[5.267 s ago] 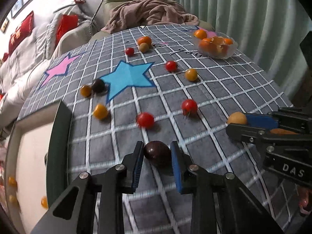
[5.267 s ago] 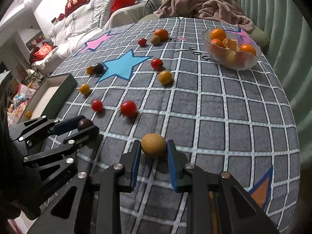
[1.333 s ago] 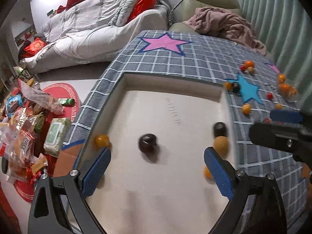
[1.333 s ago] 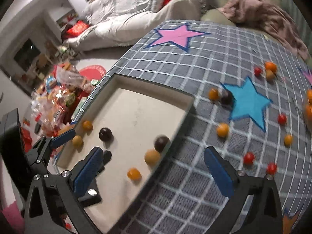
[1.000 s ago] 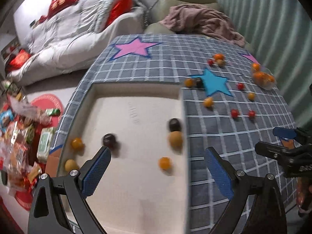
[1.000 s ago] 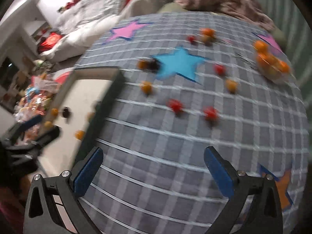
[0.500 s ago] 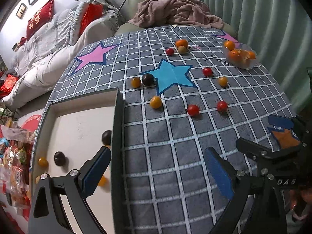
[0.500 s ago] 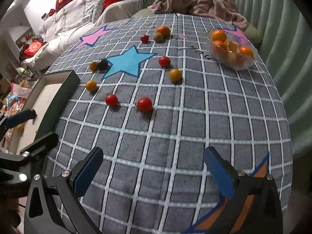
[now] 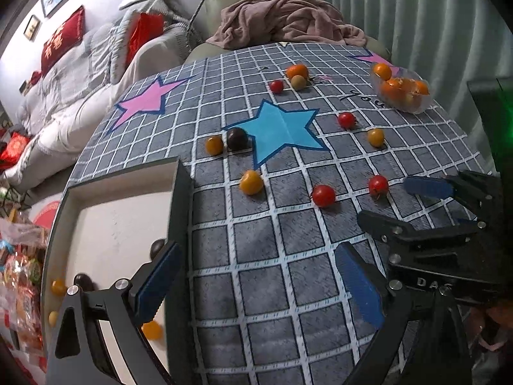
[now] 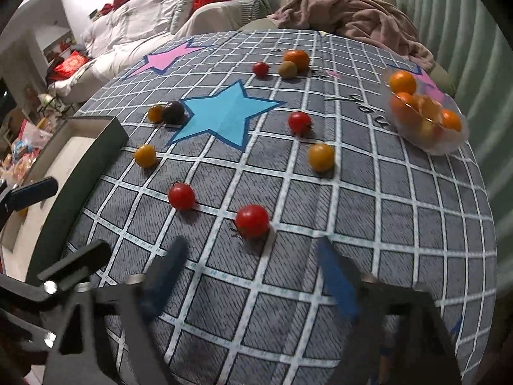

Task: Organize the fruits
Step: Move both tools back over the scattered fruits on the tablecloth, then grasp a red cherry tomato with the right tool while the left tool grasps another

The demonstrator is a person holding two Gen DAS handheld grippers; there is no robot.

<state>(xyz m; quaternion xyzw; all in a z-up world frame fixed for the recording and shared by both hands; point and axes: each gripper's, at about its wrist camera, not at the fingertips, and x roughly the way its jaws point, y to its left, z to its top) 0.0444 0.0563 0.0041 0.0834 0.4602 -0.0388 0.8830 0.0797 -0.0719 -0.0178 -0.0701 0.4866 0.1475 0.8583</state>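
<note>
Small round fruits lie scattered on a grey checked cloth with stars. My left gripper is open and empty over the cloth beside the box. The box holds several small fruits, among them a dark one and an orange one. My right gripper is open and empty, just short of a red tomato; it also shows in the left wrist view. Another red tomato and a yellow one lie to the left. A dark fruit sits by the blue star.
A clear bowl of oranges stands at the far right of the cloth. More fruits lie at the far side. A brown blanket covers the chair beyond. Bags clutter the floor to the left.
Both grippers have let fruits go into the box and swung back right over the cloth. The right gripper has come down close to a red tomato. Both stay open.
</note>
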